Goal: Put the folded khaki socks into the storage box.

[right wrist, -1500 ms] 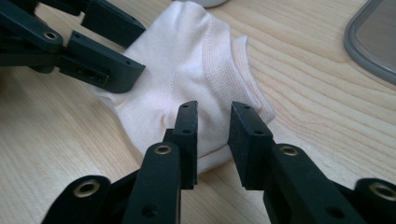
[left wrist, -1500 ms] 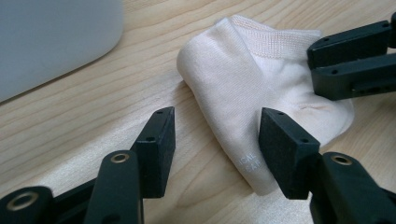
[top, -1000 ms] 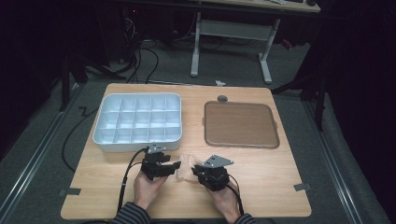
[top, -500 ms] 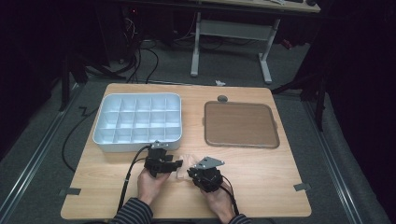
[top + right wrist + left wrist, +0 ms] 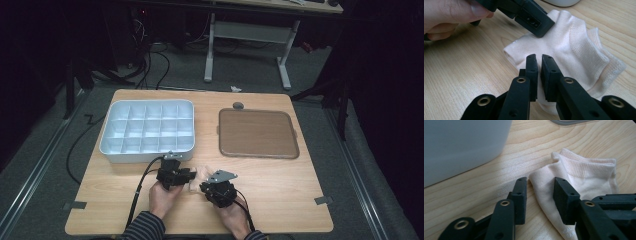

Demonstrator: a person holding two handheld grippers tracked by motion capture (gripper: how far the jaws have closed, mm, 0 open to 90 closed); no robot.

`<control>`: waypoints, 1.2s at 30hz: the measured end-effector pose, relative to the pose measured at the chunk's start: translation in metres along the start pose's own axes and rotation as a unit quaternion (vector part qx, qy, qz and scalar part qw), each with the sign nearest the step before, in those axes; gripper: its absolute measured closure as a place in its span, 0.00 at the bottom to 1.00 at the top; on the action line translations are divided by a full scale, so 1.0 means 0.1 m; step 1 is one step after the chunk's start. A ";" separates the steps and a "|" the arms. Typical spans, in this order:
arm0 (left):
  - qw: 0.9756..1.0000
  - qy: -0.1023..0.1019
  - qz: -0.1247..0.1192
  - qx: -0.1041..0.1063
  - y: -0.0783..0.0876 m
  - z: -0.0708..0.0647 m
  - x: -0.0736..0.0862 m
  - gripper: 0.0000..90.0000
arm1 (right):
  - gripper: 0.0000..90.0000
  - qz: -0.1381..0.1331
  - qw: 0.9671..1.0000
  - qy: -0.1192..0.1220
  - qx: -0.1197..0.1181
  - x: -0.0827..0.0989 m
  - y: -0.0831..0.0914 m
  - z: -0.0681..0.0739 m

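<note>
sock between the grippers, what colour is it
The sock is a pale cream-peach, with a ribbed cuff; the right gripper view shows it best.

Ahead of left gripper (image 5: 192, 174): white compartment tray (image 5: 148, 131) stands close, its wall blocking forward passage.
Between the grippers: cream sock (image 5: 198, 175) lies on the table, filling the gap.
Ahead-right of right gripper (image 5: 206, 185): bare table (image 5: 280, 185), then brown mat (image 5: 257, 133) lying flat.
Right of right gripper: open wood to the edge.
Left of left gripper: bare strip of wood.
</note>
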State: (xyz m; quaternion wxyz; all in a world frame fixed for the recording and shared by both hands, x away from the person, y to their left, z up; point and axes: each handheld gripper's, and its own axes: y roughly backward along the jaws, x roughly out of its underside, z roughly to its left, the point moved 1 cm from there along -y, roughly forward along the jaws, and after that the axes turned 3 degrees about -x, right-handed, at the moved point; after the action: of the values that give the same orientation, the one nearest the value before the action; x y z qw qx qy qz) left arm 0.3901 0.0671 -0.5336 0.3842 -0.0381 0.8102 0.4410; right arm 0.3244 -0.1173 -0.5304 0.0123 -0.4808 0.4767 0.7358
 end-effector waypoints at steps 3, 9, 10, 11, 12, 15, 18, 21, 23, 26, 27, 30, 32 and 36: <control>1.000 -0.003 0.002 0.001 -0.01 0.00 0.00 0.77 | 0.93 0.001 1.000 0.001 0.001 0.00 0.00 0.01; 1.000 0.000 0.005 0.010 -0.01 0.00 0.00 0.85 | 0.93 0.002 1.000 0.005 0.005 0.00 -0.01 0.02; 1.000 0.000 0.005 0.010 -0.01 0.00 0.00 0.87 | 0.93 0.001 1.000 0.006 0.005 0.00 -0.01 0.02; 1.000 0.000 0.004 0.011 -0.01 0.00 0.00 0.88 | 0.93 0.001 1.000 0.005 0.005 0.00 -0.01 0.02; 1.000 0.000 0.003 0.010 -0.01 0.00 0.00 0.89 | 0.93 0.001 1.000 0.004 0.005 0.00 -0.01 0.02; 1.000 0.000 0.002 0.012 0.00 -0.01 -0.01 0.93 | 0.93 -0.003 1.000 0.006 0.005 0.01 -0.01 0.03; 1.000 0.002 0.003 0.014 0.01 0.00 -0.01 0.93 | 0.93 0.001 1.000 0.006 0.005 0.01 -0.01 0.04; 1.000 -0.004 0.003 0.017 0.03 0.00 -0.01 0.94 | 0.93 -0.001 1.000 0.006 0.002 0.01 -0.02 0.05; 1.000 -0.006 0.005 0.019 0.04 0.01 -0.01 0.94 | 0.93 0.000 1.000 0.009 0.001 0.01 -0.02 0.06; 1.000 -0.011 0.003 0.021 0.07 0.00 -0.01 0.94 | 0.93 -0.002 1.000 0.012 -0.002 0.00 -0.03 0.09; 1.000 -0.012 0.003 0.022 0.09 0.00 -0.01 0.94 | 0.93 0.001 1.000 0.013 -0.002 0.00 -0.03 0.10; 1.000 -0.017 0.000 0.022 0.11 0.00 -0.01 0.94 | 0.91 0.000 1.000 0.015 -0.008 0.00 -0.03 0.12; 1.000 -0.023 0.001 0.020 0.12 -0.01 -0.01 0.94 | 0.89 -0.002 1.000 0.018 -0.009 0.00 -0.04 0.13; 0.999 -0.026 0.002 0.022 0.14 -0.02 0.00 0.94 | 0.86 -0.004 1.000 0.006 -0.020 -0.01 -0.02 0.11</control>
State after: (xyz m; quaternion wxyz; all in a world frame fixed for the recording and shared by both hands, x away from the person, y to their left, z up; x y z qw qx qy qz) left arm 0.3834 0.0744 -0.5229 0.4052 -0.0166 0.8093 0.4250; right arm 0.3180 -0.1083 -0.5303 0.0028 -0.4870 0.4599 0.7425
